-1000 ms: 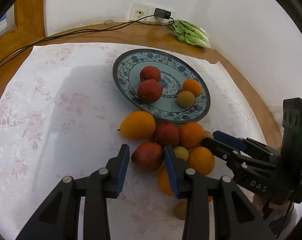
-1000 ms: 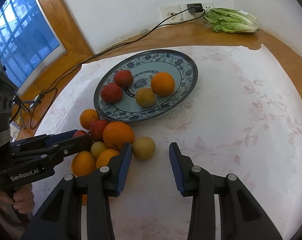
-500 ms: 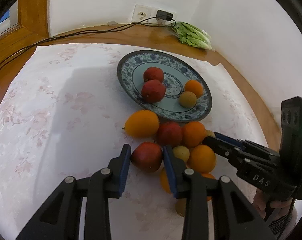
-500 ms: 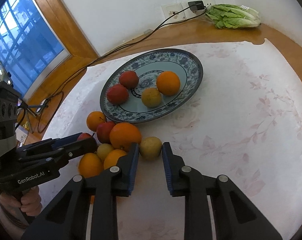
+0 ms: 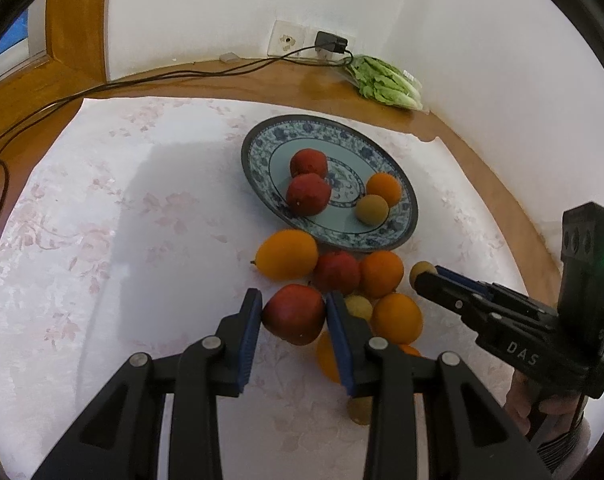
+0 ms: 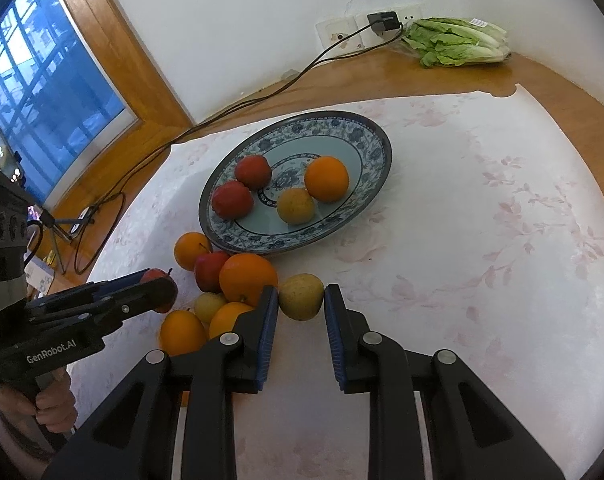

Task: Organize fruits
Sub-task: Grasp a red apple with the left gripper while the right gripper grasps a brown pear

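A blue-patterned plate (image 5: 406, 220) (image 6: 374, 136) holds two red apples, an orange and a yellow-brown fruit. A pile of oranges, apples and small yellow fruits (image 5: 382, 274) (image 6: 247, 276) lies on the cloth in front of it. My left gripper (image 5: 291, 312) (image 6: 157, 280) is shut on a red apple (image 5: 295, 314) at the pile's near left. My right gripper (image 6: 301, 298) (image 5: 426, 276) is shut on a yellow-brown pear (image 6: 301, 296) at the pile's right edge; only its tip shows in the left wrist view (image 5: 420, 270).
A white floral cloth (image 5: 101, 240) covers the round wooden table. A bag of lettuce (image 5: 386, 84) (image 6: 458, 40) lies at the back by the wall. A black cable (image 5: 141, 82) runs from a wall socket (image 6: 382, 22) along the table's back edge. A window (image 6: 33, 92) is at the left.
Both grippers have closed on their fruit: the left on the red apple, the right on the yellow-brown pear. Both have moved slightly forward toward the plate.
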Demonstrator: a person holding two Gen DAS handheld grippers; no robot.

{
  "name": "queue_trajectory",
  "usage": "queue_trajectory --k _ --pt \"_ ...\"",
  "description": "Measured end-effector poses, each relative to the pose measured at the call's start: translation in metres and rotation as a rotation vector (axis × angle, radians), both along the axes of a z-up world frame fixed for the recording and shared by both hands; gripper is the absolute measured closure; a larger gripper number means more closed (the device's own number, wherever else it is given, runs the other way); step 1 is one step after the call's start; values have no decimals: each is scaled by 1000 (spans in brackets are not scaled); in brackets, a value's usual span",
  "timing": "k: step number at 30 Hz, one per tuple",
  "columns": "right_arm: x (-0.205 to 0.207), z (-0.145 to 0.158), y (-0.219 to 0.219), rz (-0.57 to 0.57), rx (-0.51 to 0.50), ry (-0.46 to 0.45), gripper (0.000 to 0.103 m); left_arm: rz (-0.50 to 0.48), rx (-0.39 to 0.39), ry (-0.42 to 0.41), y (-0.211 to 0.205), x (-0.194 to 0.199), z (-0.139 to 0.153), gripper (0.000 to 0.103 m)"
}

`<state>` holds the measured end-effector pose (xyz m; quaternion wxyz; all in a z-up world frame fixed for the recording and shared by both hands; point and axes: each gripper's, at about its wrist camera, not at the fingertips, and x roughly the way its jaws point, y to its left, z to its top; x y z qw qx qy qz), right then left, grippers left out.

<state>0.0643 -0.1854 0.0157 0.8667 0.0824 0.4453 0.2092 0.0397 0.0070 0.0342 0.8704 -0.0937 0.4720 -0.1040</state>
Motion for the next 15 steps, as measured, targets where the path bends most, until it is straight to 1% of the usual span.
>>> queue_trajectory --k 8,15 --pt "-1 8 -4 -9 -13 -22 78 4 16 -29 2 3 11 68" --pt "4 18 -7 -16 -30 -48 78 18 28 -52 4 14 19 68"
